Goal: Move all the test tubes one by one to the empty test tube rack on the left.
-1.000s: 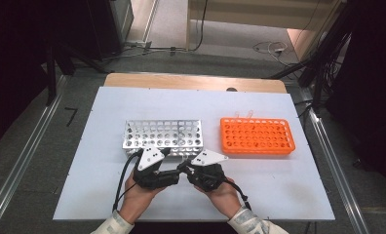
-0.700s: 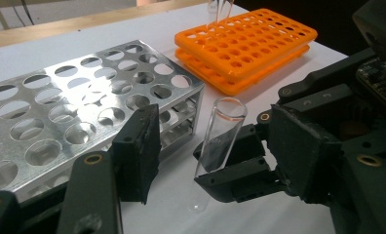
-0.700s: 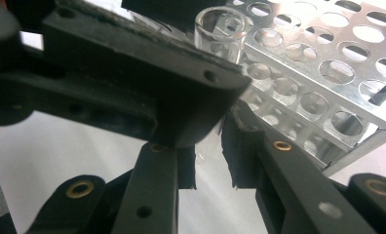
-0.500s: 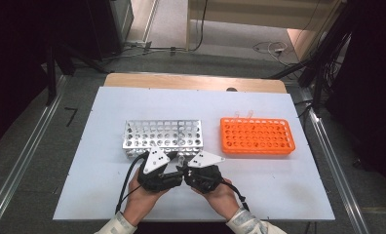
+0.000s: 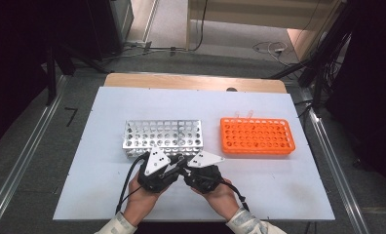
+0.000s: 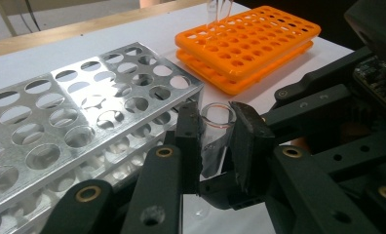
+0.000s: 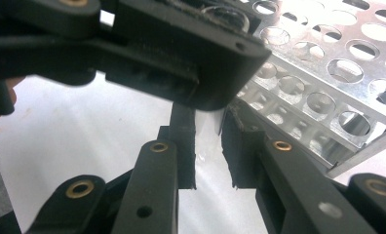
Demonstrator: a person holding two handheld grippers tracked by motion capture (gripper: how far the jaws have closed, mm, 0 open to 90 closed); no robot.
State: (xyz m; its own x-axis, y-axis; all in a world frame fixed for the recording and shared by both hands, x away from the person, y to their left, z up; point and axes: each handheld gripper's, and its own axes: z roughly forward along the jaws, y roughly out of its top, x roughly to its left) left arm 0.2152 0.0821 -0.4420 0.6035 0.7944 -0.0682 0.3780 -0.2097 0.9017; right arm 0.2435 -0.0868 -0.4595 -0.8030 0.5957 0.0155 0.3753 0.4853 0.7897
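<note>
A white worktop (image 5: 279, 195) is sitting on a dark grey floor, with cables trailing across the floor beyond its far wooden edge. On the left half a metal rack (image 5: 163, 138) is lying with its holes empty as far as the pictures show. To its right, well apart, an orange rack (image 5: 257, 136) is holding what looks like two clear tubes (image 5: 244, 114) along its far edge; the other holes are standing empty.

Just in front of the metal rack the person's two hands are meeting. The left gripper (image 5: 174, 161) is pointing toward the right one, and its jaws have just been closing: they are now clamping a clear glass tube (image 6: 214, 139) upright between them, its open mouth showing above the pads. The right gripper (image 5: 183, 168) is gripping the same tube lower down; its jaws (image 7: 208, 146) are pressing on the clear glass, right under the left gripper's jaw. The tube is thus being held by both, above the worktop, just beside the near wall of the metal rack.
</note>
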